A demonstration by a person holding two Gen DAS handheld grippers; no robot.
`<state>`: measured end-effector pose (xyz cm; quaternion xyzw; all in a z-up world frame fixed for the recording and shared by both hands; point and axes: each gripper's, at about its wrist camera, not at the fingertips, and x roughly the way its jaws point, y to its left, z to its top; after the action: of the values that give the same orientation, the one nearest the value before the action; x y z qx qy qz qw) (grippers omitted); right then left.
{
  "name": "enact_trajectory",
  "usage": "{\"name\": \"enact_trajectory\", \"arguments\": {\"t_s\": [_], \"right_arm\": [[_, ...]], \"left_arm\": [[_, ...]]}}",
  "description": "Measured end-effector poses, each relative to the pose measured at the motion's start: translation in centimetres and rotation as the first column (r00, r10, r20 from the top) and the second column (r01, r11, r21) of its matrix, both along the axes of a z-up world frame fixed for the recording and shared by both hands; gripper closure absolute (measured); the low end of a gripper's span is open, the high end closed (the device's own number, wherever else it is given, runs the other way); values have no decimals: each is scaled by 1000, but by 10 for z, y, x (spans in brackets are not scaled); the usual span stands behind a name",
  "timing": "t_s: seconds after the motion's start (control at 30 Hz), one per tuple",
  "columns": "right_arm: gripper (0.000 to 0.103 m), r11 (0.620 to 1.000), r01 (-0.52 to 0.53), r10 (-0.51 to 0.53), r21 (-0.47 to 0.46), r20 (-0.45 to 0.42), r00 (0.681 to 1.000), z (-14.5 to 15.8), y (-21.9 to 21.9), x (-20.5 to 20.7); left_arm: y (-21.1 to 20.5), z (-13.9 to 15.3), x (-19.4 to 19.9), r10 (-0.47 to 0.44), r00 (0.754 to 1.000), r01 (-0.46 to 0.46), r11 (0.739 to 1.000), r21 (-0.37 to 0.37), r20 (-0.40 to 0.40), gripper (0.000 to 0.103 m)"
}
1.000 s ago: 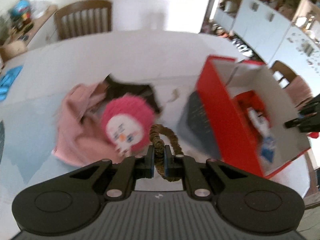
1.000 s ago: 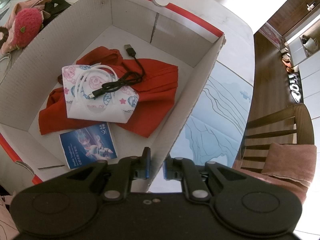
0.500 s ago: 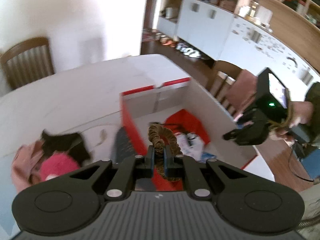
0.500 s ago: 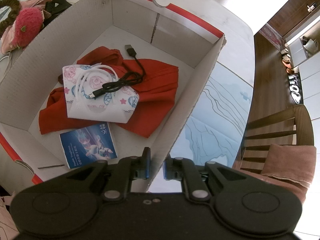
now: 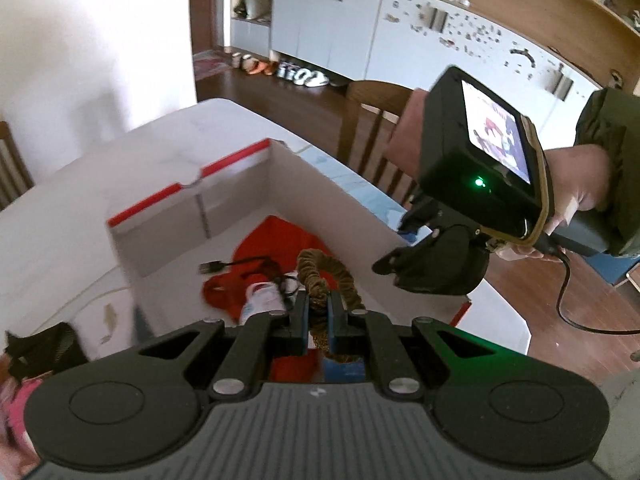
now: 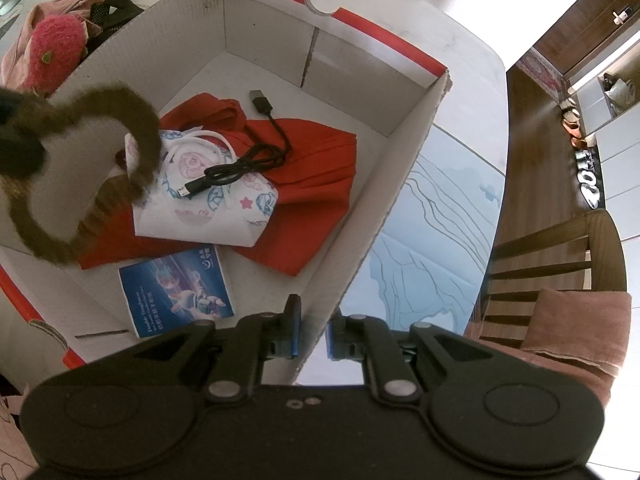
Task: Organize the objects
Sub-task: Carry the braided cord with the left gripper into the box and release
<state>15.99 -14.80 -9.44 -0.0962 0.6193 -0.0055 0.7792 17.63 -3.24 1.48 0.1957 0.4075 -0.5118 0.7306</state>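
Brown scrunchie carried over the open box

A second ago the left tool (image 5: pixel 319 312) held the brown scrunchie (image 5: pixel 320 276) above the pink plush toy (image 6: pixel 56 46) on the tabletop (image 5: pixel 80 208); now it hangs over the red-edged box (image 6: pixel 360 208), jaws pinched tight on it, pointing steeply down. The right tool (image 6: pixel 311 330) has stayed put, nearly closed astride the box's near wall, gripping it.

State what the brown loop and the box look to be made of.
Brown loop: fuzzy fabric, likely a plush-covered elastic band; matte, nappy pile, bends limply.
Box: corrugated cardboard; fluted cut edges show along the wall tops, matte white inside, red outer face.
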Motion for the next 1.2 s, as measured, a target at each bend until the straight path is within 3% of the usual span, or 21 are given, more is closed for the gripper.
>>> {"name": "enact_trajectory", "arguments": {"t_s": [0.37,0.9,1.2], "right_arm": [[92,1000,-1,1,0,0,1000,-1,0,0],[92,1000,-1,1,1,2,1000,-1,-1,0],[92,1000,-1,1,1,2,1000,-1,-1,0]], "left_arm": [[-36,-36,-8,-61,998,61,998,9,-18,96],[-57,-89,-3,-26,999,32,981,191,-36,95],[-53,-101,6,1,997,17,974,224,-81,95]]}}
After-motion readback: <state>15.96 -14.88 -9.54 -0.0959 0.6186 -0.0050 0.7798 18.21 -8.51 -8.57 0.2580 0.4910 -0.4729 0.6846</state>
